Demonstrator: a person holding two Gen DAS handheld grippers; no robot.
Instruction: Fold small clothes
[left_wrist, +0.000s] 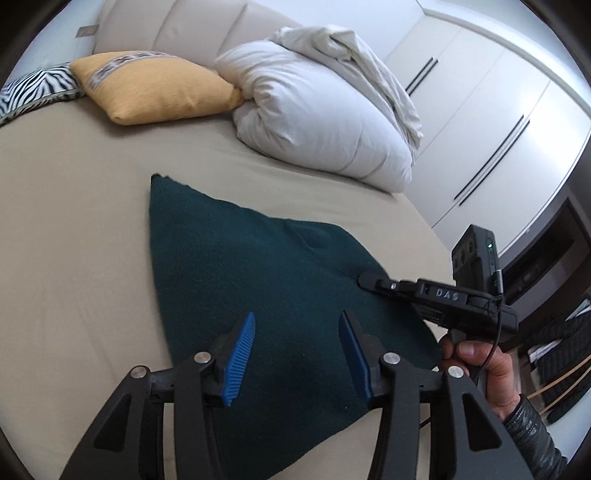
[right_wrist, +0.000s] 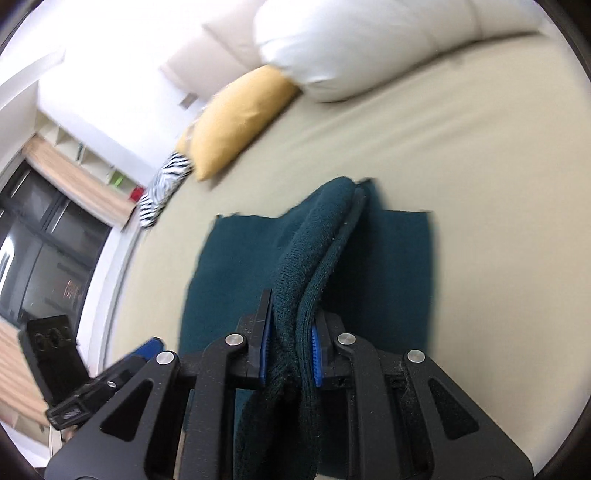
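A dark green knitted garment (left_wrist: 258, 266) lies on the beige bed sheet (left_wrist: 74, 240). My left gripper (left_wrist: 297, 328) is open and empty, hovering just above the garment's near part. My right gripper (right_wrist: 291, 332) is shut on a bunched fold of the same dark green garment (right_wrist: 314, 240) and holds it raised above the flat part lying on the sheet (right_wrist: 480, 166). In the left wrist view the right gripper (left_wrist: 369, 278) shows at the garment's right edge, held by a hand. The left gripper (right_wrist: 110, 376) shows at the lower left of the right wrist view.
A yellow cushion (left_wrist: 155, 88), a zebra-print cushion (left_wrist: 33, 90) and a folded white duvet (left_wrist: 325, 122) lie at the head of the bed. White wardrobe doors (left_wrist: 491, 122) stand to the right. A dark window (right_wrist: 40, 251) is on the left.
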